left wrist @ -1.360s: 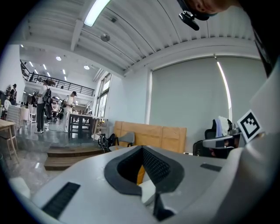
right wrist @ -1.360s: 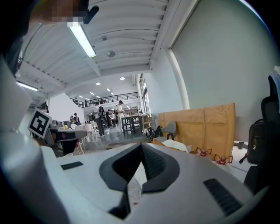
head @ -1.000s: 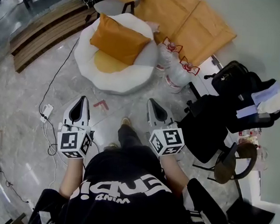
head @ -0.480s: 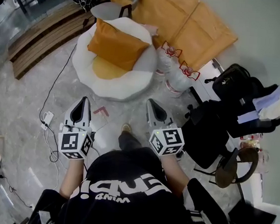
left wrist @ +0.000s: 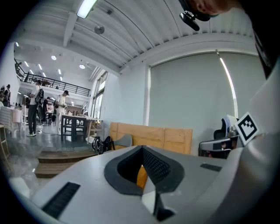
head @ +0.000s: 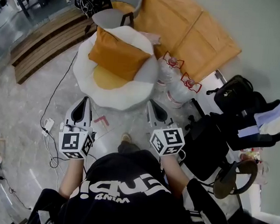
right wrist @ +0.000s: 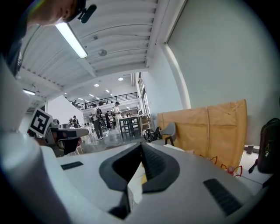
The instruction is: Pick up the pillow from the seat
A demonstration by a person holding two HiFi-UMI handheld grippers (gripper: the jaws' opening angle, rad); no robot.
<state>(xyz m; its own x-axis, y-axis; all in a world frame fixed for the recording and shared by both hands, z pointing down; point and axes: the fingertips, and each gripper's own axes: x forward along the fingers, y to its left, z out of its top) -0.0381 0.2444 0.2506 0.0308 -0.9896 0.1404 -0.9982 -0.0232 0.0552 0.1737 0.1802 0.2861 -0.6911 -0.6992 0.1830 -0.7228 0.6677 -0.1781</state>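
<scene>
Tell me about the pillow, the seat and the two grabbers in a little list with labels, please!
pillow: orange pillow, lying on the seat, not picked up
seat: round white seat on the floor, yellow in the middle
left: left gripper, jaws together, empty, over the floor short of the seat
right: right gripper, jaws together, empty, close to the seat's edge, apart from the pillow
beside the seat: two large water bottles
behind the seat: grey chair
</scene>
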